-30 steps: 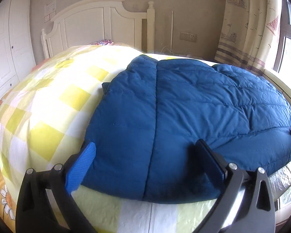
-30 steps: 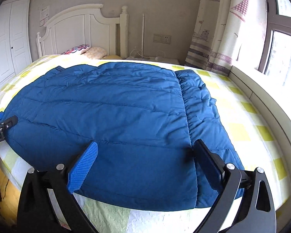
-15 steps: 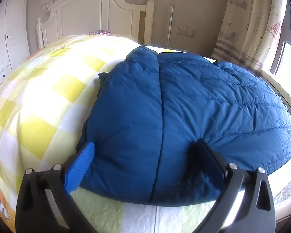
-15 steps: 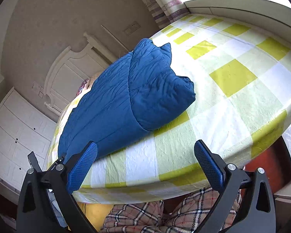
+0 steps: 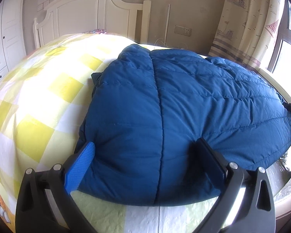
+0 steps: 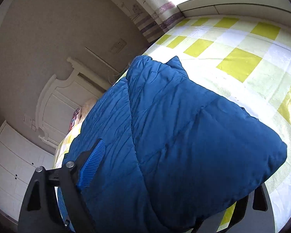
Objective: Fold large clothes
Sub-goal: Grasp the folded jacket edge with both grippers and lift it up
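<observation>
the blue down jacket [image 5: 184, 116] lay spread on the bed [image 5: 38, 101], over the yellow checked sheet, its near hem at the bed's edge. our left gripper [image 5: 143, 165] had its jaws wide, one on each side of the hem's left part, so we judged it was ready to pinch there. our right gripper [image 6: 164, 184] was turned sideways at the jacket's right corner; fabric bulged between its jaws and hid one of them, so we cannot tell if they were closed.
</observation>
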Motion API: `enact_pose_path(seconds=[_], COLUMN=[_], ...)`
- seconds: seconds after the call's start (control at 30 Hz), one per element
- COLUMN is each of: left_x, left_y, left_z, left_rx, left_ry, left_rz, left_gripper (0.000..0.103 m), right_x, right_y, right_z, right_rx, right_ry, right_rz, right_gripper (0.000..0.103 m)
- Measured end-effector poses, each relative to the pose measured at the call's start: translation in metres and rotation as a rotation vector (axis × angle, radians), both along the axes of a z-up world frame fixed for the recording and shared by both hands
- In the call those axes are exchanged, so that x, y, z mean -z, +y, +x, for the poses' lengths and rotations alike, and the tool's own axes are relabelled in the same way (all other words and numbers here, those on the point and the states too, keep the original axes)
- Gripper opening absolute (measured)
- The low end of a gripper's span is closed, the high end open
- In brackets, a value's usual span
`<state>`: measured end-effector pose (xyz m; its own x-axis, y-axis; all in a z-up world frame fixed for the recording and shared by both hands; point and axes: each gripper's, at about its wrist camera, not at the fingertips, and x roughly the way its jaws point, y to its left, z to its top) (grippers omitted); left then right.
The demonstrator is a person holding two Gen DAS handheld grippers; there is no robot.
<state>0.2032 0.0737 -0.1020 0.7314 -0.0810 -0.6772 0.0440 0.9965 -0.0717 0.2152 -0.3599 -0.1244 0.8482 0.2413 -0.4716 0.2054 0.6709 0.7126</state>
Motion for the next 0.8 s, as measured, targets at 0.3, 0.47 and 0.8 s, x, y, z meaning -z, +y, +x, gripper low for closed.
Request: enact_pose_path(seconds=[0.3,0.47,0.8], left_x=[-0.064,-0.084,-0.016], left_y=[-0.061,-0.147,-0.203], left_z=[-0.003,0.008,-0.054], left_rx=[0.063,0.201,0.339], left_ry=[-0.046,-0.052,-0.039], left_rz=[0.061,0.075,0.217], left_gripper=[0.100,0.100,0.101], right_x=[-0.010,-0.016,-0.033], right_y=[-0.031,-0.058,-0.072], right_z=[-0.065,-0.097,-0.119], right_rx=[-0.110,-0.054,0.010], right_ry=[-0.271,-0.302,-0.298], right_rz=[0.047,0.050,-0.082], right_gripper=[0.027,0.027,0.028])
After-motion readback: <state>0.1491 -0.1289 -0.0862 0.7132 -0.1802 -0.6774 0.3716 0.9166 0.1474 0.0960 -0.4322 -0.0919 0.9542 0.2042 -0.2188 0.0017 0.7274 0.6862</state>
